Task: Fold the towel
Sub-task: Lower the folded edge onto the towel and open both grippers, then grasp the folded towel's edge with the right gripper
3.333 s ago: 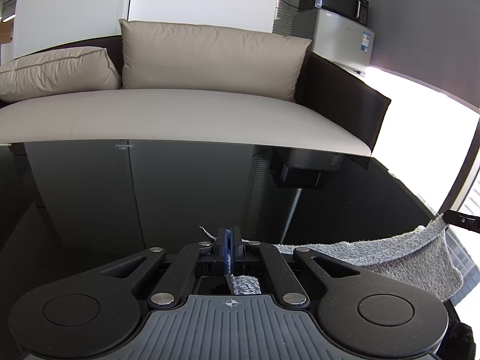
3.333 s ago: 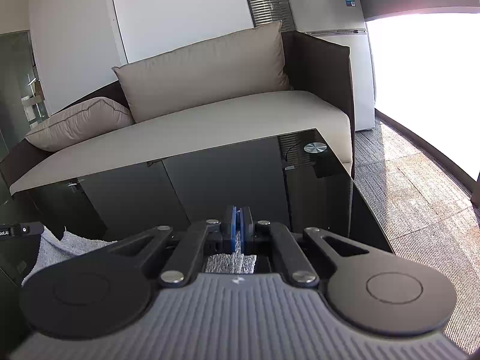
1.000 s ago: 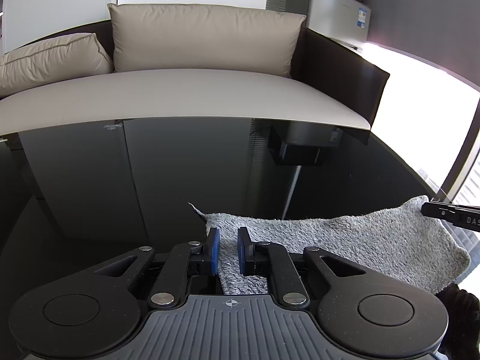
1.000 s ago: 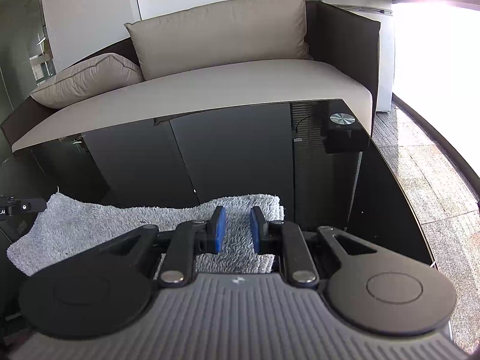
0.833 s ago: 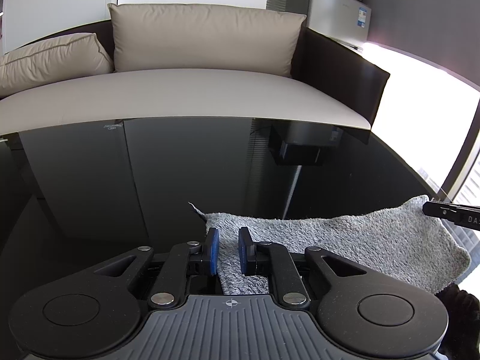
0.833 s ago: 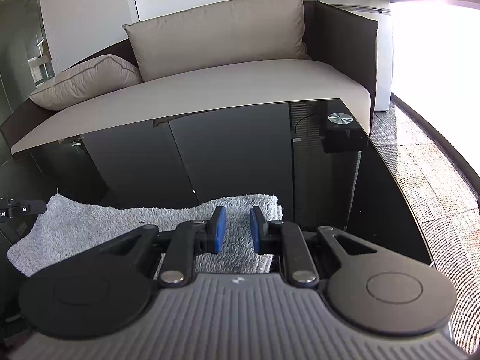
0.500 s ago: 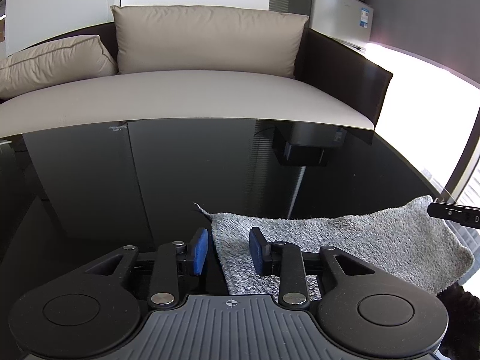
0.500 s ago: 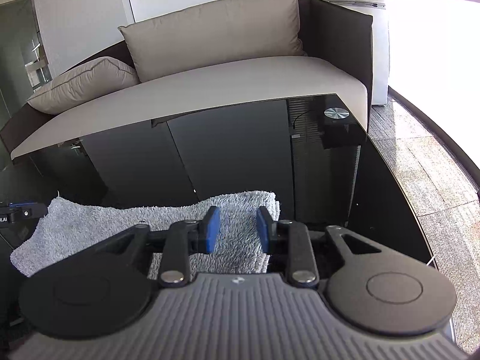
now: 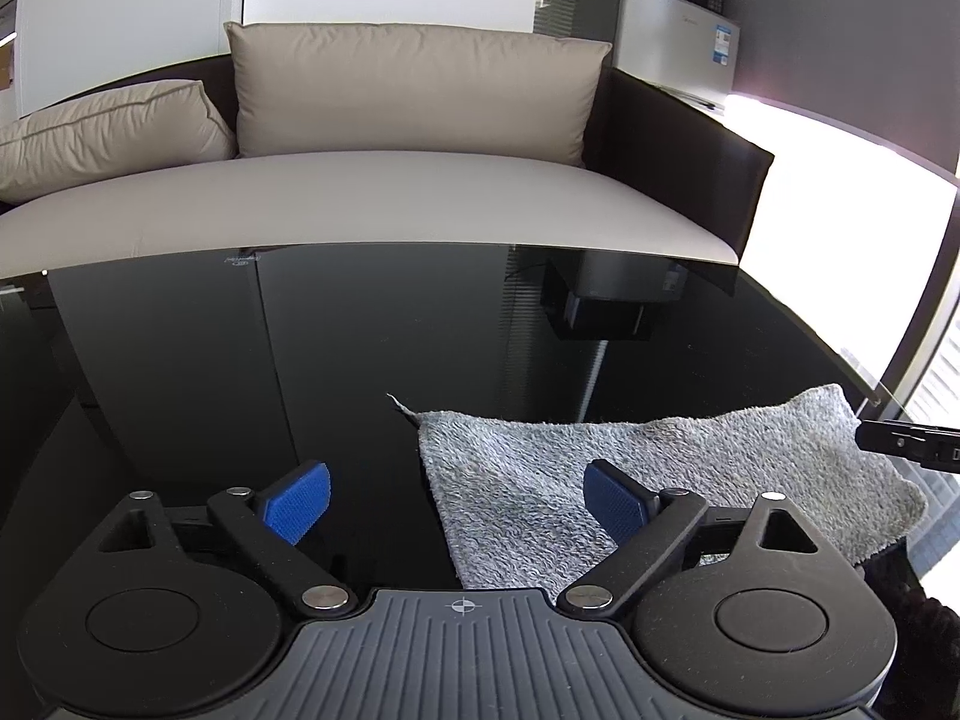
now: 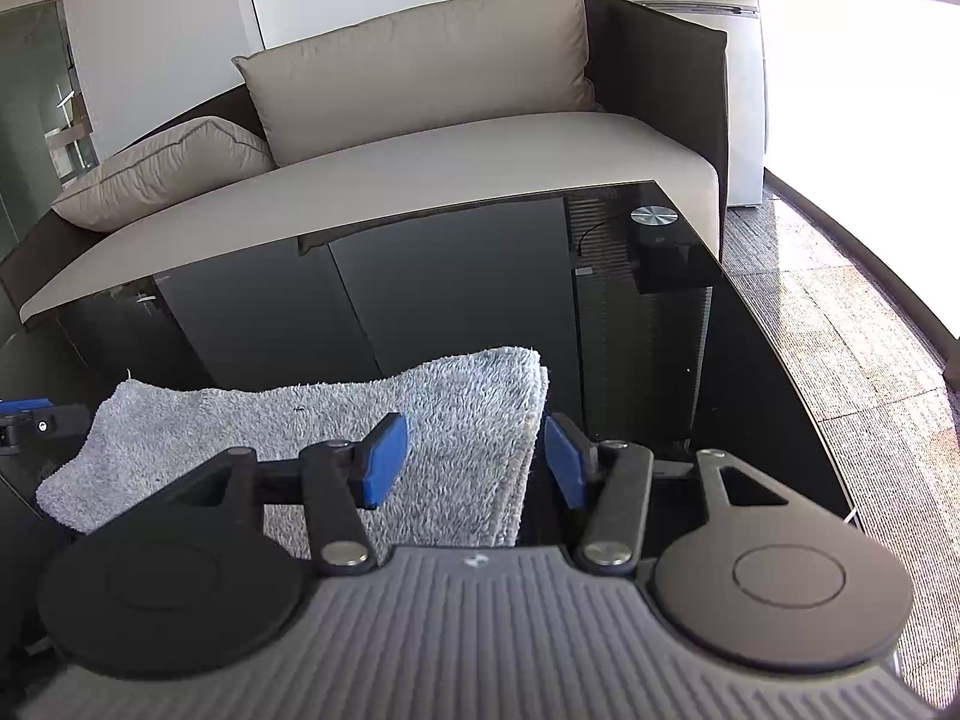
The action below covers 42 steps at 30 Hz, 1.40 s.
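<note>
Between both hand-held grippers: grey towel (image 9: 660, 468), folded, flat on black glass surface (image 9: 360, 360).
Left hand-held gripper (image 9: 459, 501) just opened wide, right hand-held gripper (image 10: 477, 459) just opened partway; pads clear of towel edges.

The right gripper (image 10: 474, 459) has just been opening its blue jaws, and they touch nothing. The grey towel (image 10: 300, 426) lies folded on the black table (image 10: 480, 300), its right edge between the jaws. Far behind stands a beige sofa (image 10: 450, 162).
</note>
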Each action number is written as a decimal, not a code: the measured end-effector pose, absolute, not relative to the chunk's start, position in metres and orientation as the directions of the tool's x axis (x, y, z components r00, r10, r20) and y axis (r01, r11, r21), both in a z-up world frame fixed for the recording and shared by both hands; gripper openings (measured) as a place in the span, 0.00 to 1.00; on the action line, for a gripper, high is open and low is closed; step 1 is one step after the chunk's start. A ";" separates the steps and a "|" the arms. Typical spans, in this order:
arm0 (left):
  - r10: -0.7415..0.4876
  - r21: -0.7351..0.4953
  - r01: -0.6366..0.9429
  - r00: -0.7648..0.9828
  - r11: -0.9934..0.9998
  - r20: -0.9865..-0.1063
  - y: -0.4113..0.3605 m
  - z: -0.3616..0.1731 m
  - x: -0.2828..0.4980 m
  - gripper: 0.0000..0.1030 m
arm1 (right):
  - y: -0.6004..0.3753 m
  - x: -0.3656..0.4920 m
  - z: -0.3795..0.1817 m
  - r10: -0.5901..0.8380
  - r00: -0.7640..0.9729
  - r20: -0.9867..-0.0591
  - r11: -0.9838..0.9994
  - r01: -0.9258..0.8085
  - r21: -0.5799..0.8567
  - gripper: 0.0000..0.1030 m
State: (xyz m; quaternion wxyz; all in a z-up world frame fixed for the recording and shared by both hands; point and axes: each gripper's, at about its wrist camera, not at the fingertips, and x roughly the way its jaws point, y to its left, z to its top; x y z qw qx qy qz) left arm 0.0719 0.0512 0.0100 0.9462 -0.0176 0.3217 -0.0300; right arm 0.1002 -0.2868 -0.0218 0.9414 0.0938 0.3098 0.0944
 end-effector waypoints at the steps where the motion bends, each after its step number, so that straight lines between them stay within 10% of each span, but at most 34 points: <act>1: -0.066 -0.054 0.042 0.793 0.998 -0.605 0.051 0.010 0.070 0.97 | -0.287 0.098 -0.022 0.235 0.790 -0.567 0.965 -0.117 0.236 0.53; 7: -0.074 -0.056 0.050 0.786 0.997 -0.614 0.052 0.010 0.060 0.99 | -0.287 0.080 -0.021 0.231 0.788 -0.571 0.964 -0.107 0.243 0.67; 42: -0.091 -0.067 0.063 0.758 0.996 -0.646 0.053 0.005 0.024 0.99 | -0.292 0.035 -0.018 0.202 0.774 -0.600 0.946 0.005 0.325 0.64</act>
